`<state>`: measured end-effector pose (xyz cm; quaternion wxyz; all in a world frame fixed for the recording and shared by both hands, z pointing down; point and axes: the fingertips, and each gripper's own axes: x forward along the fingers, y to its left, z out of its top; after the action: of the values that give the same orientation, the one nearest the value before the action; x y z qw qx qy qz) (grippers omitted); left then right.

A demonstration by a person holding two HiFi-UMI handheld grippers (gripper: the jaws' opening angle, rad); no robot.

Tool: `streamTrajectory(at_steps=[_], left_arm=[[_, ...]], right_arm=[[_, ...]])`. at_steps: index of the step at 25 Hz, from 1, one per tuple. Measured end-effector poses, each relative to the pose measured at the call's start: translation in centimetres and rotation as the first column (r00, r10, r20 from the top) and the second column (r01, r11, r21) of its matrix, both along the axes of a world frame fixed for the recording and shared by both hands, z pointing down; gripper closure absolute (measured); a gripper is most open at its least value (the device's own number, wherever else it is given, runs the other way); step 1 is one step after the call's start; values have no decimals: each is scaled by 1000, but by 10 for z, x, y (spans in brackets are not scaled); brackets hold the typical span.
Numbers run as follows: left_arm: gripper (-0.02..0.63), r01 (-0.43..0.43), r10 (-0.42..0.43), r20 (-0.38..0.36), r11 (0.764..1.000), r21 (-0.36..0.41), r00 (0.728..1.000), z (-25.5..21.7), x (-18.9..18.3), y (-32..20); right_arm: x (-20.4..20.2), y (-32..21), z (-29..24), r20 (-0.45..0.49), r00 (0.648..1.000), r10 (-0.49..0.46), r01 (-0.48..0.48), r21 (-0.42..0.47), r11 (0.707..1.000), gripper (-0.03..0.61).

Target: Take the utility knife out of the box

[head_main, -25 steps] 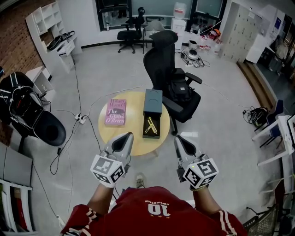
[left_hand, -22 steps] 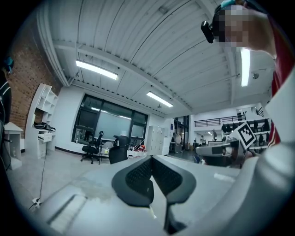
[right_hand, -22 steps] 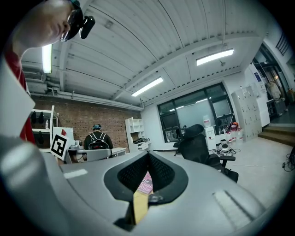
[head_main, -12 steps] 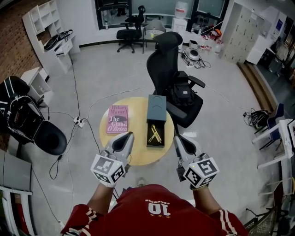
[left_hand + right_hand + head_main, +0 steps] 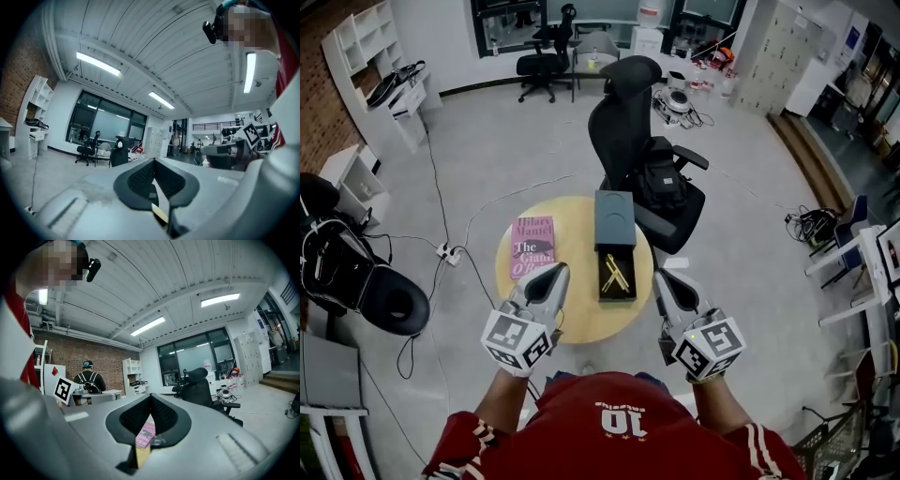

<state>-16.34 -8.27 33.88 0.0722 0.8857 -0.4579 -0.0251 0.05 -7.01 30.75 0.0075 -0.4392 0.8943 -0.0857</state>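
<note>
While shut, left gripper (image 5: pixel 554 270) and right gripper (image 5: pixel 662 277) flank the box (image 5: pixel 614 242).

Dark red jersey (image 5: pixel 614 441) with a white number, white stripes on the sleeves (image 5: pixel 469 448), left claw (image 5: pixel 555 272) and right claw (image 5: pixel 662 279) in pale grey shells, black ribbed pads (image 5: pixel 139 179), black-and-white square-marker cubes (image 5: pixel 517 339)
</note>
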Motion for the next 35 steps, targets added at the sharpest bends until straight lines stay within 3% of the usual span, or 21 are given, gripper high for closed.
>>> streamTrajectory(at_steps=[12,26,35], left_arm=[[611,-37,36,-33,999,-36,999,19,-3,-16],[611,13,-13,-5,999,-40,1000,21,-20,-21],[611,4,-4,-8,999,-34,1000,19,-15,-16]], right_arm=[[-6,-8,17,-76,997,23,-25,-28,999,578],[-13,-37,15,-81,997,4,-2,23,1000,577],[-10,-32,15,-180,984,4,8,65,998,516]])
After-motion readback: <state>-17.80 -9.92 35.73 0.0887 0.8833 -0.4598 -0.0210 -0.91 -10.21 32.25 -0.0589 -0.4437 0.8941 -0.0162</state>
